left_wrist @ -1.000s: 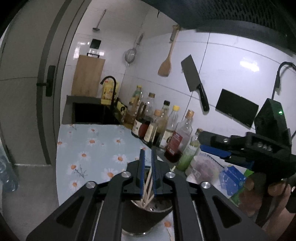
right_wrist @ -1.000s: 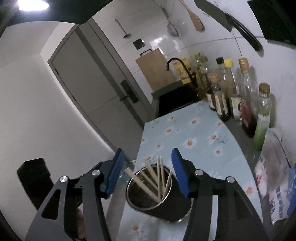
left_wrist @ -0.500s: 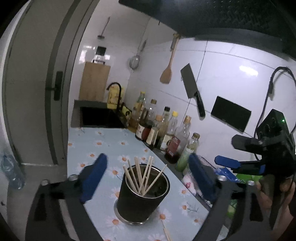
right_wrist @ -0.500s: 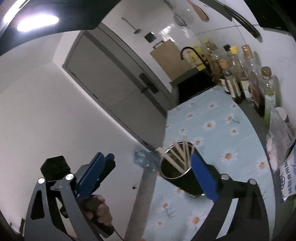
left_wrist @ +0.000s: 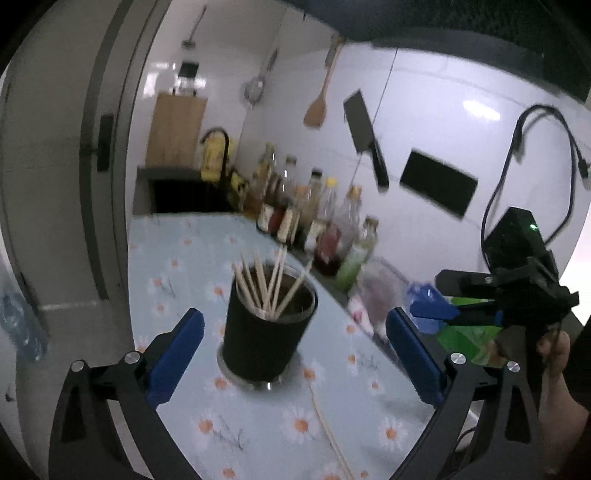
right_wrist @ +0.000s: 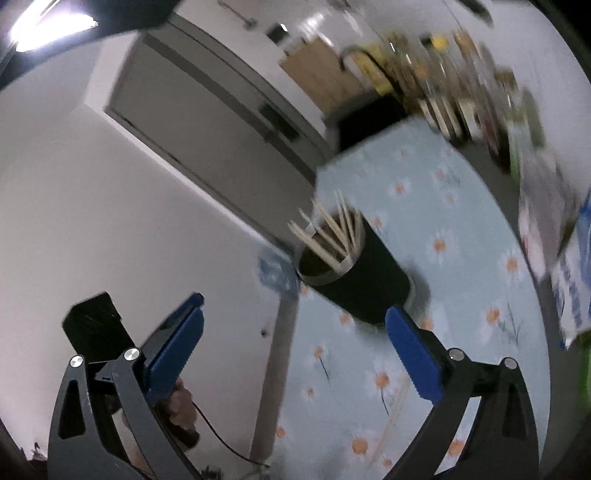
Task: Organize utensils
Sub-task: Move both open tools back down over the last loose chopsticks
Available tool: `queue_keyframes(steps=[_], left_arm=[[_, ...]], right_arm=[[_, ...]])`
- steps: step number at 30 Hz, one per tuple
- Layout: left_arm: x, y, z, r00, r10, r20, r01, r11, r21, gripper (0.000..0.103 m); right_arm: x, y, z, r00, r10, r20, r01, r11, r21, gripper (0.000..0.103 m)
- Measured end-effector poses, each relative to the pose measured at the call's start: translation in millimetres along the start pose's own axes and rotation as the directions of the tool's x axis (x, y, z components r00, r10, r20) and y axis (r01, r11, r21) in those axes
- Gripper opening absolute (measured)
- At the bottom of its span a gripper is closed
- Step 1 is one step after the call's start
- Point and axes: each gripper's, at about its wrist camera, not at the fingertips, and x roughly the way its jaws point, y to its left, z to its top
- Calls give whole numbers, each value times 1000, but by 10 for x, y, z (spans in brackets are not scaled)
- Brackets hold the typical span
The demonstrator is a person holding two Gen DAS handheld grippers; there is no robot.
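On the daisy cloth (left_wrist: 184, 258), the black cup (left_wrist: 266, 332) of chopsticks (left_wrist: 266, 284) stands ahead of both wide, still-opening, empty claws, the left claw (left_wrist: 295, 354) and the right claw (right_wrist: 295, 354), while one loose chopstick (left_wrist: 328, 432) lies lengthwise nearest the left claw.

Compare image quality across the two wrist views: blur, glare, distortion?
Left wrist view: dim, mild motion blur on the bottles, holder fairly sharp, glare patch on the wall tile, strong fisheye bending of the door frame. Right wrist view: heavier smear, bottles streaked, ceiling light blown out top left, holder soft and tilted.
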Motion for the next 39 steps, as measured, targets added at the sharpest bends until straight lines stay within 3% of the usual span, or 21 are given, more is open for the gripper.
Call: queue_keyframes(steps=[11, 18, 20, 23, 25, 29, 31, 34, 39], left_arm=[[231, 135, -490, 986, -20, -163, 10, 998, -64, 96], [438, 225, -832, 959, -29, -283, -4, 993, -114, 96], [486, 234, -908, 949, -41, -312, 0, 992, -130, 96], [548, 232, -1017, 935, -48, -350, 1, 991, -134, 96], [583, 239, -1090, 928, -53, -369, -1, 989, -145, 96], [645, 238, -1181, 917, -68, -392, 4, 987, -161, 96], [661, 245, -1225, 913, -74, -401, 6, 986, -167, 96], [680, 249, -1273, 908, -82, -411, 10, 985, -173, 96], [698, 270, -1297, 905, -88, -415, 12, 983, -183, 96]], right_arm=[[517, -553, -442, 977, -71, -203, 94, 990, 105, 98], [773, -736, -544, 951, -107, -291, 153, 978, 140, 98], [840, -757, -550, 942, -151, -299, 195, 973, 123, 97], [964, -802, -555, 920, -195, -340, 243, 965, 102, 79], [1043, -826, -568, 901, -233, -367, 282, 956, 83, 60], [1213, -914, -626, 852, -291, -435, 354, 932, 71, 43], [1289, -953, -652, 826, -321, -463, 391, 919, 59, 29], [1364, -979, -678, 796, -354, -491, 430, 902, 47, 19], [1500, -1004, -709, 750, -394, -531, 478, 878, 25, 15]])
